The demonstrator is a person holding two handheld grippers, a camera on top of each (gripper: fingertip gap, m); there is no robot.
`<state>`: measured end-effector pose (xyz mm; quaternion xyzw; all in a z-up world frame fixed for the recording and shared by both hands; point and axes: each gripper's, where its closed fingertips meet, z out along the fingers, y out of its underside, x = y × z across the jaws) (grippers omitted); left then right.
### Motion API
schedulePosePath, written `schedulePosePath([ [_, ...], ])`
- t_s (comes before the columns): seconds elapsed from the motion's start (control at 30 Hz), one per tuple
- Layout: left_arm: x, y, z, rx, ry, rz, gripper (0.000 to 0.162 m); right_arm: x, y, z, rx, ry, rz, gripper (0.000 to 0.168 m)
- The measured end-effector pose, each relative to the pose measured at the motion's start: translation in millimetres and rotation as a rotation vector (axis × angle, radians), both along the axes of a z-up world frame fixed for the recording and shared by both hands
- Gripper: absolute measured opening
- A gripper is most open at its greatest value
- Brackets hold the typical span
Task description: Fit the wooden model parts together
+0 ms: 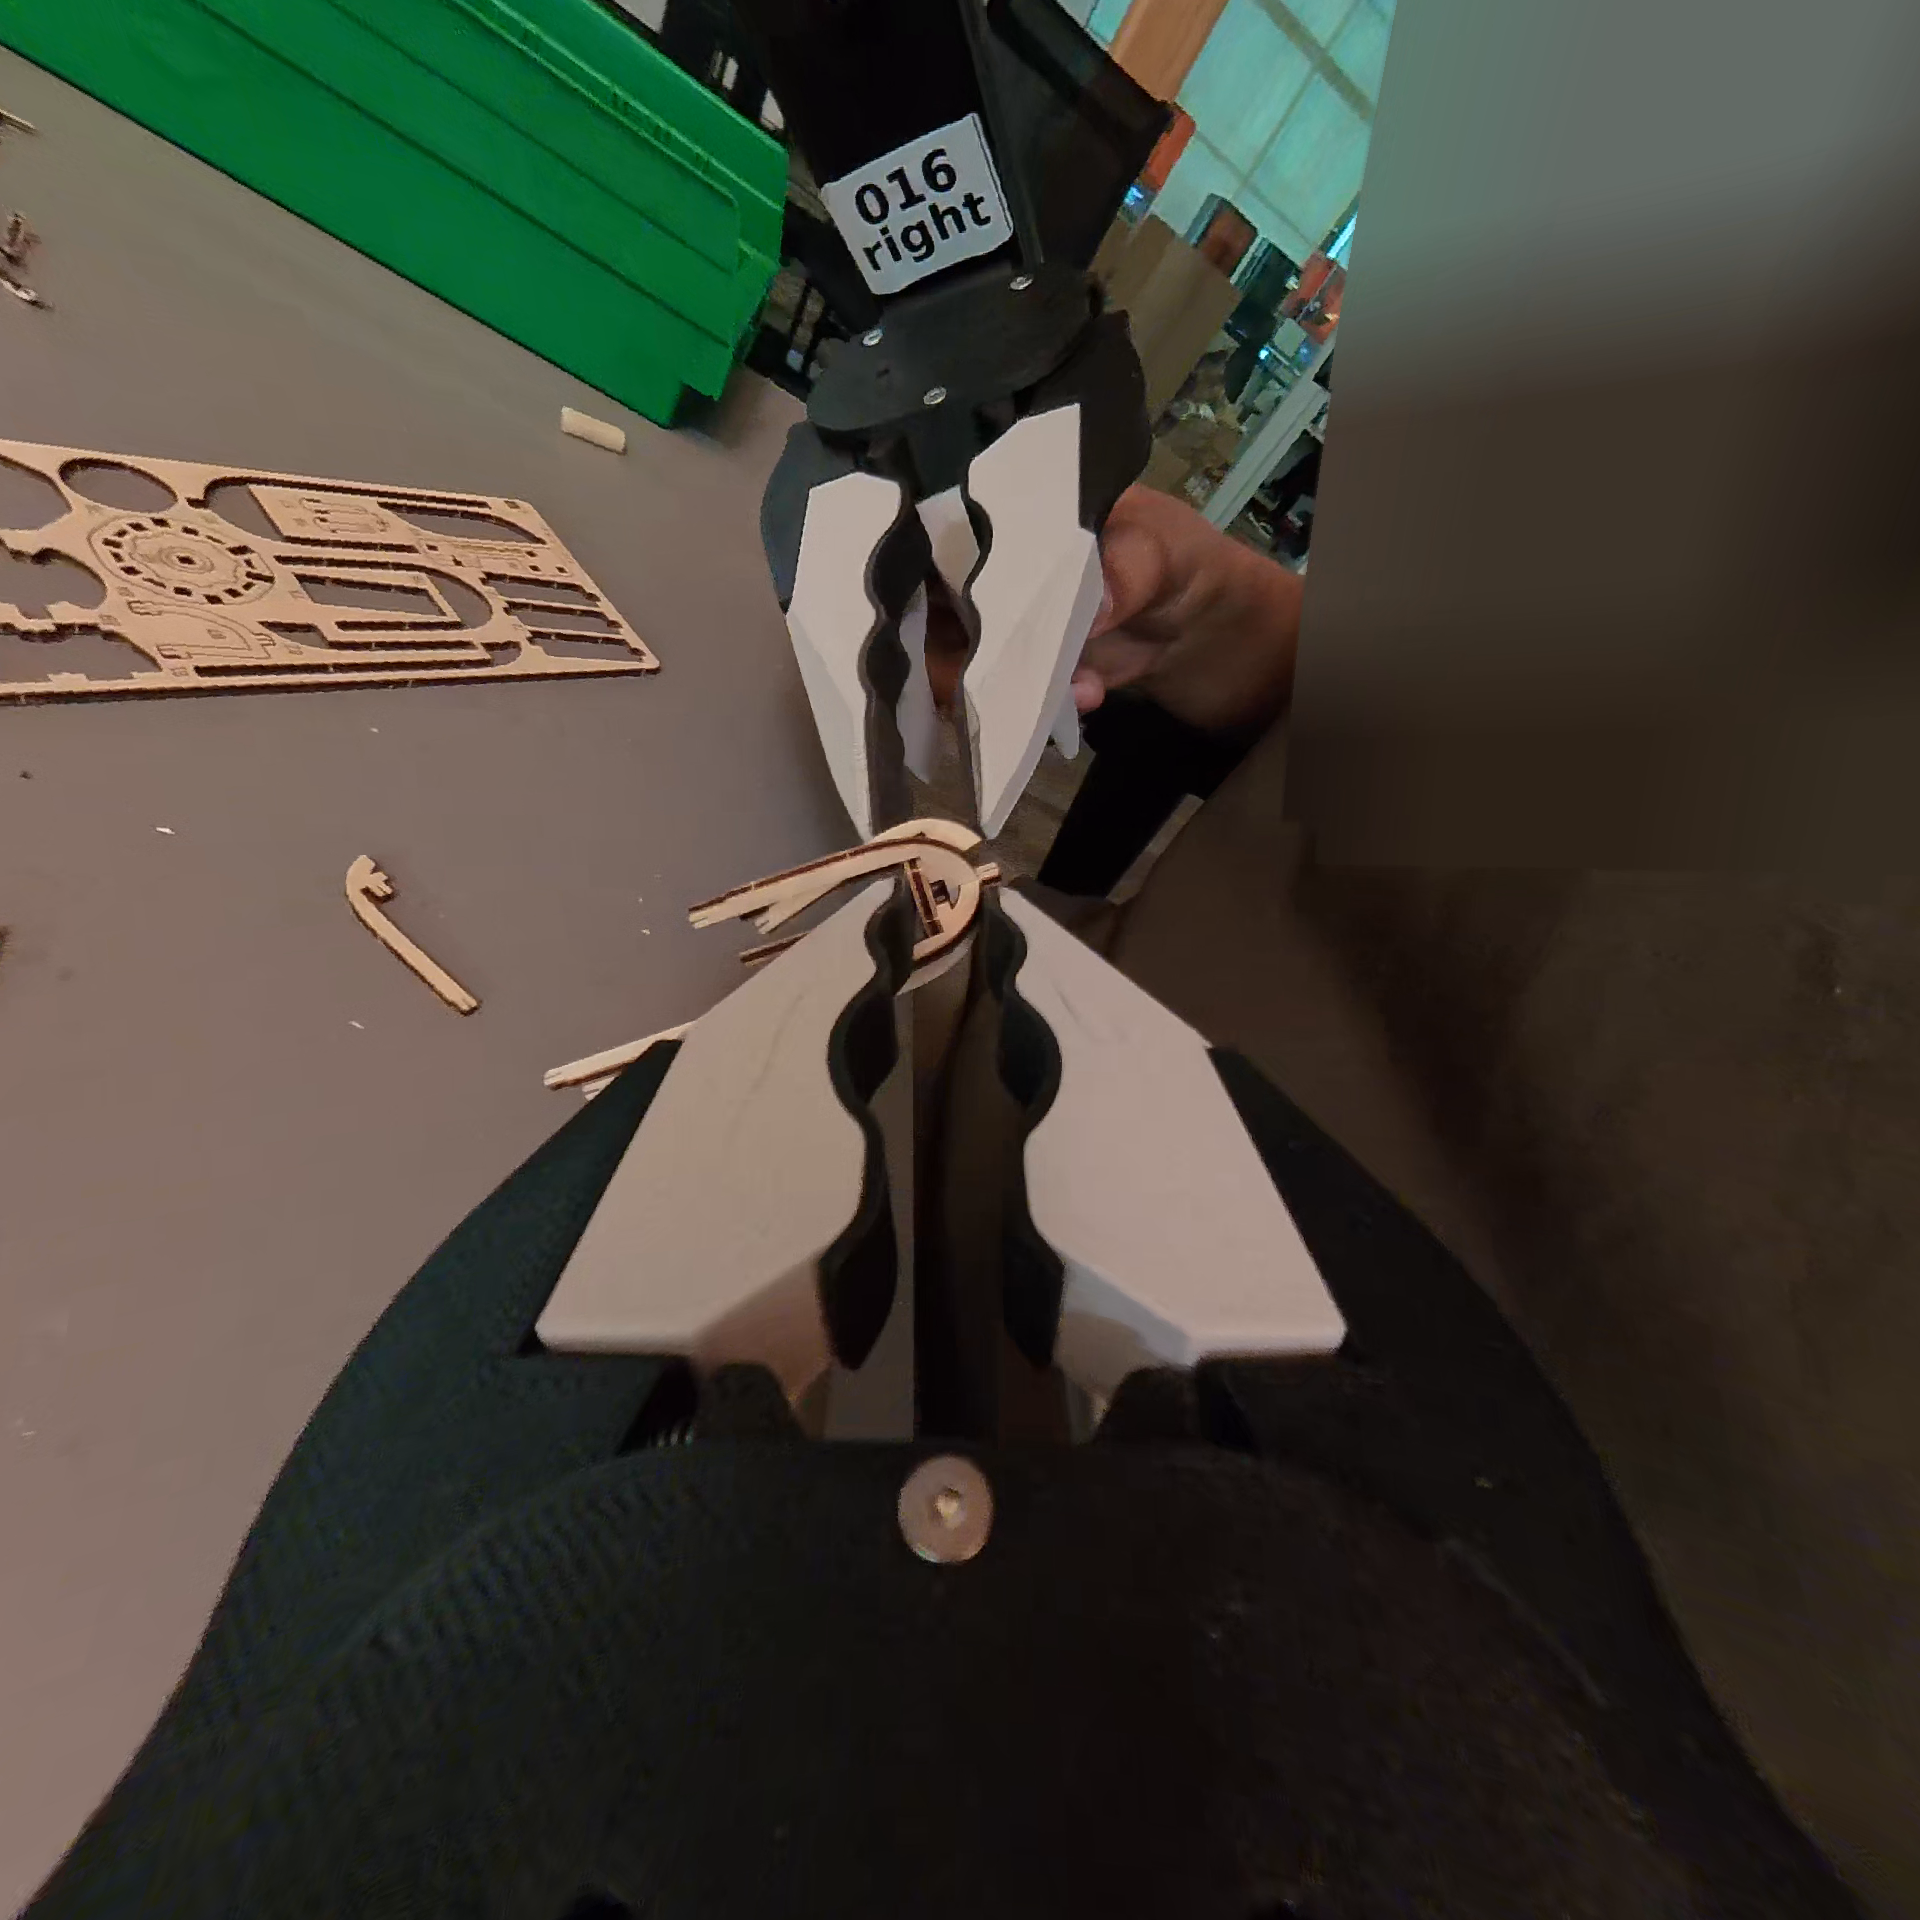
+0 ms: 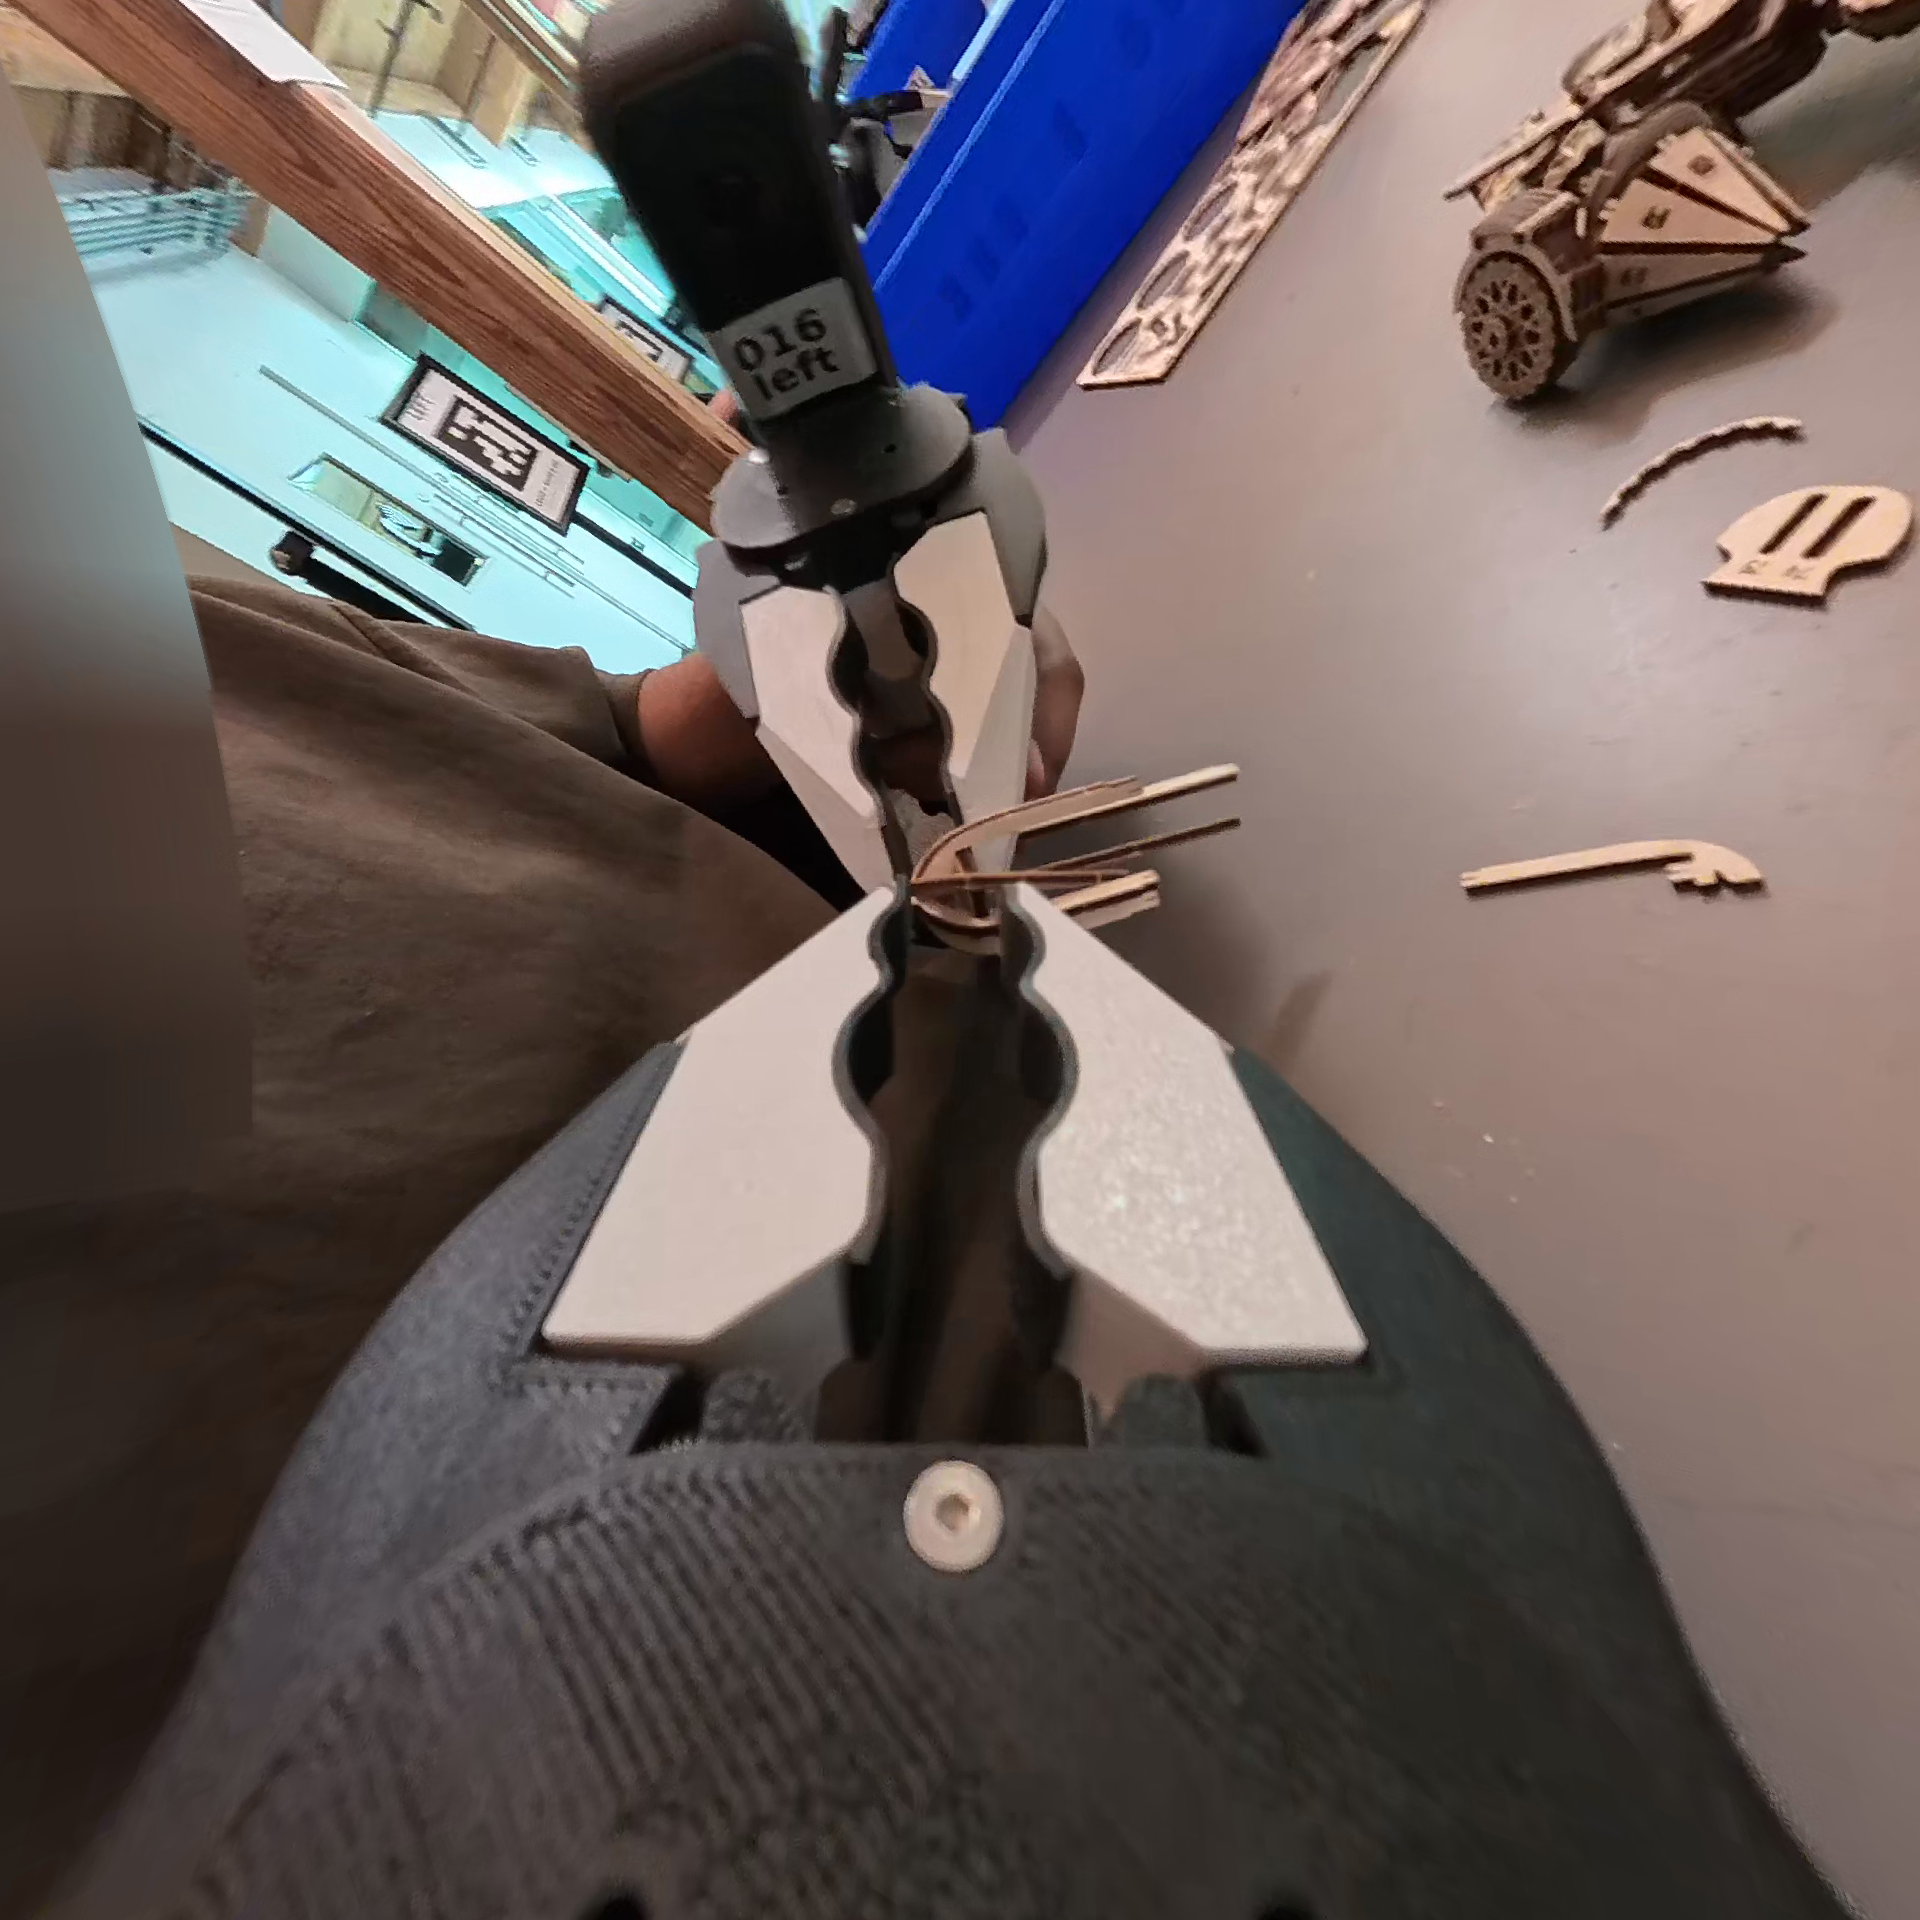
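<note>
Both the left tongs (image 1: 940,935) and right tongs (image 2: 956,914), each bearing a white label, pinch the small wooden assembly (image 1: 914,883).

Both hand-held grippers, left (image 1: 940,914) and right (image 1: 925,831), pinch the wooden assembly (image 1: 883,883).

1. Grey-brown table (image 1: 312,935): a laser-cut wooden sheet (image 1: 260,571) at left, a green bin (image 1: 468,187) upper left.
2. A hooked wooden strip (image 1: 405,935) lies mid-left.
3. Right wrist view: a wheeled wooden model (image 2: 1590,229) upper right, a blue bin (image 2: 1039,187) at top.

Dim, warm indoor light; bright teal daylight glows far beyond the fingertips. Wide-angle bending stretches the edges, and smooth blurred patches cover one side.
</note>
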<state>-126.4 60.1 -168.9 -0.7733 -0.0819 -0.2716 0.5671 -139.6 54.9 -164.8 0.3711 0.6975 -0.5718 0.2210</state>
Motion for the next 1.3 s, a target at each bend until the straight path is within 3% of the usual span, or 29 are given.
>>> schedulePosePath([
  [1.3, 1.1, 4.3, -3.2, -0.022, 0.148, 0.052, 0.010, 8.3, 0.9, -1.0, 0.143, 0.149, 0.058, 0.004],
])
